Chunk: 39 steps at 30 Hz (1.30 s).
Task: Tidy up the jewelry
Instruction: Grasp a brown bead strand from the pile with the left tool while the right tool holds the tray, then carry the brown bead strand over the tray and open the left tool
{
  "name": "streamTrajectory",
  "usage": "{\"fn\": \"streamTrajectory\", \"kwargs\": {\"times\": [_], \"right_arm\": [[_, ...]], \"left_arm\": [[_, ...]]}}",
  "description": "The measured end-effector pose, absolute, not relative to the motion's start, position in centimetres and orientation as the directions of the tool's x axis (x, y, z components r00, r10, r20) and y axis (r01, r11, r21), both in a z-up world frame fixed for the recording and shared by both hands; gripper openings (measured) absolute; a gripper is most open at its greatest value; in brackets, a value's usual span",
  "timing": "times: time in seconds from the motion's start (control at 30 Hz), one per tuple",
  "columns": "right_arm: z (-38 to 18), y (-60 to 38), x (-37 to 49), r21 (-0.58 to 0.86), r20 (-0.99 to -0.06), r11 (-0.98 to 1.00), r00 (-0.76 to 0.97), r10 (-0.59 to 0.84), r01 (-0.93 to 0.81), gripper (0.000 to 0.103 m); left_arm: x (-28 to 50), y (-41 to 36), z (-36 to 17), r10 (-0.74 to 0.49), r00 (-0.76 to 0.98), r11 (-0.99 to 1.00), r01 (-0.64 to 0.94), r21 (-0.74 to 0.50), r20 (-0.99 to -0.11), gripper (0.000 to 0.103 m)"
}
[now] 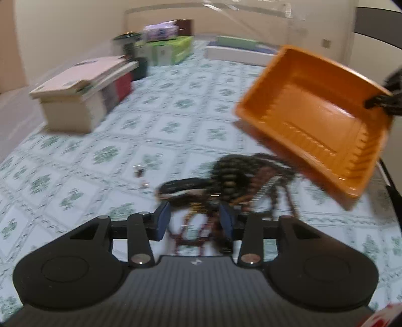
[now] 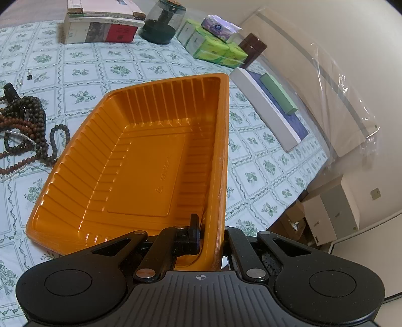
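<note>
A tangled pile of dark and reddish bead strands lies on the flower-patterned tablecloth; the same bead pile shows at the left edge of the right wrist view. My left gripper stands over the pile's near edge, its blue pads apart, with a few strands between them that the pads do not press. An empty orange plastic tray is tilted, lifted at one side. My right gripper is shut on its right wall. The left wrist view has the orange tray raised just right of the beads.
A stack of books, a dark glass jar, green tissue packs and a brown jar line the far side. A white box lies right of the tray. A tiny dark piece lies left of the beads.
</note>
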State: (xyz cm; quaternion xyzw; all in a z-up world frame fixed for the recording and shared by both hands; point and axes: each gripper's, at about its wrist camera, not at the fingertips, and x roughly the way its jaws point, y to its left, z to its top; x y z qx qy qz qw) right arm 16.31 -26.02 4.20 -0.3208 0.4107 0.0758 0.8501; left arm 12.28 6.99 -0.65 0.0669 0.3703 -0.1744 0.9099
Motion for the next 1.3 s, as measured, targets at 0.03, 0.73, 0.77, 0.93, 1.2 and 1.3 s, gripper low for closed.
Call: {"fn": "streamTrajectory", "kwargs": {"times": [0.03, 0.73, 0.77, 0.93, 1.2, 1.3], "right_arm": [[4.2, -26.0, 16.3, -0.482, -0.747, 0.783, 0.651, -0.133, -0.393, 0.003], [4.1, -26.1, 16.3, -0.466, -0.747, 0.794, 0.655, -0.116, -0.39, 0.003], [4.1, -26.1, 16.3, -0.465, -0.746, 0.795, 0.656, -0.114, -0.39, 0.003], [4.2, -26.1, 16.3, -0.464, -0.742, 0.795, 0.662, -0.109, -0.39, 0.003], [4.4, -26.1, 16.1, -0.464, -0.736, 0.795, 0.67, -0.099, -0.391, 0.003], [4.5, -26.1, 16.1, -0.463, -0.733, 0.795, 0.673, -0.096, -0.391, 0.003]], "left_arm": [[12.1, 6.4, -0.8, -0.278, 0.659, 0.922, 0.388, -0.001, -0.699, 0.038], [11.8, 1.2, 3.1, -0.228, 0.661, 0.829, 0.516, 0.213, -0.715, 0.006], [11.9, 1.3, 4.1, -0.237, 0.668, 0.832, 0.514, 0.208, -0.706, 0.006], [12.6, 0.9, 8.7, -0.276, 0.699, 0.838, 0.511, 0.192, -0.66, 0.006], [13.0, -0.2, 14.7, -0.342, 0.74, 0.838, 0.519, 0.167, -0.58, 0.006], [13.1, -0.8, 16.4, -0.364, 0.749, 0.838, 0.522, 0.155, -0.554, 0.006]]}}
